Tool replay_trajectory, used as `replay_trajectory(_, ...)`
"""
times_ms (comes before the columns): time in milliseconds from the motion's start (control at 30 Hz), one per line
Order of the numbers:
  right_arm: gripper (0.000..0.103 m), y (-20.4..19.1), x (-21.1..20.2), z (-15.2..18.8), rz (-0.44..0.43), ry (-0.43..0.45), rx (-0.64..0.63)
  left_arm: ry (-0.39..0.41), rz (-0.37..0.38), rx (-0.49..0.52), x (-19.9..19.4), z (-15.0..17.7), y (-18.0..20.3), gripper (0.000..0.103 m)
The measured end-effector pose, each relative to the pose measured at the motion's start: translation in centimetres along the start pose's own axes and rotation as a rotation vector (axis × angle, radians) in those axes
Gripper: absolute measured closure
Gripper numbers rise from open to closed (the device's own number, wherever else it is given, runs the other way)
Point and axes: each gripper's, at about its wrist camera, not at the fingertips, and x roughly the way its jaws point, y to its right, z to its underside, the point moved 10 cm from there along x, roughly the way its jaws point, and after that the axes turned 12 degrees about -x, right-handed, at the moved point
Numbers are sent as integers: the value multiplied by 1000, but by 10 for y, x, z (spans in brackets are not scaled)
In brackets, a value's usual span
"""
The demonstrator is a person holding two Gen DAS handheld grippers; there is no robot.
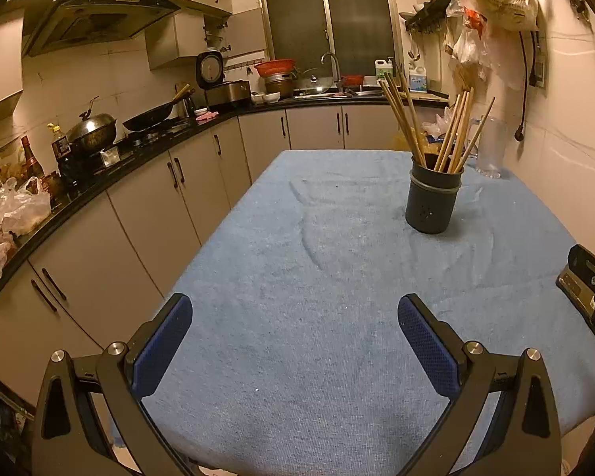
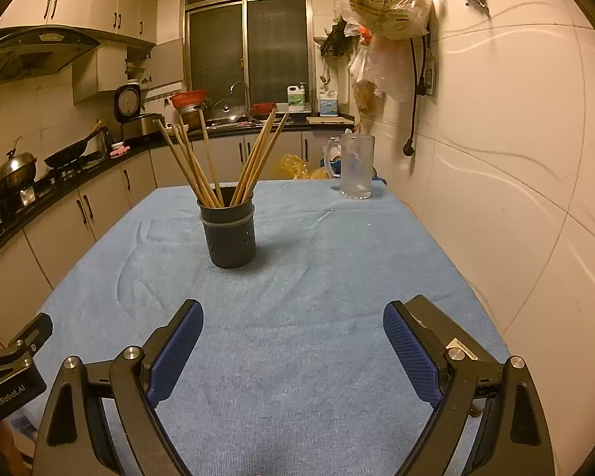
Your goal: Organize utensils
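– So where are the chopsticks [image 2: 214, 162] sitting?
– Standing in dark holder [image 2: 230, 234], mid bench [image 2: 297, 317], w/ glass mug [image 2: 355, 166] at far right corner.
– Tools?
– Left tool [image 1: 295, 341] & right tool [image 2: 293, 341] both hovering spread, gripping nothing.

Chopstick [image 2: 202, 166] tips hidden in holder [image 2: 230, 234].
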Motion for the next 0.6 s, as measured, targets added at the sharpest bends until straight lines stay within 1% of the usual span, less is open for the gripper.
replay_trajectory(600,8,-3,6,9,-12,-29,-9,-3,4,10,3,5,3,0)
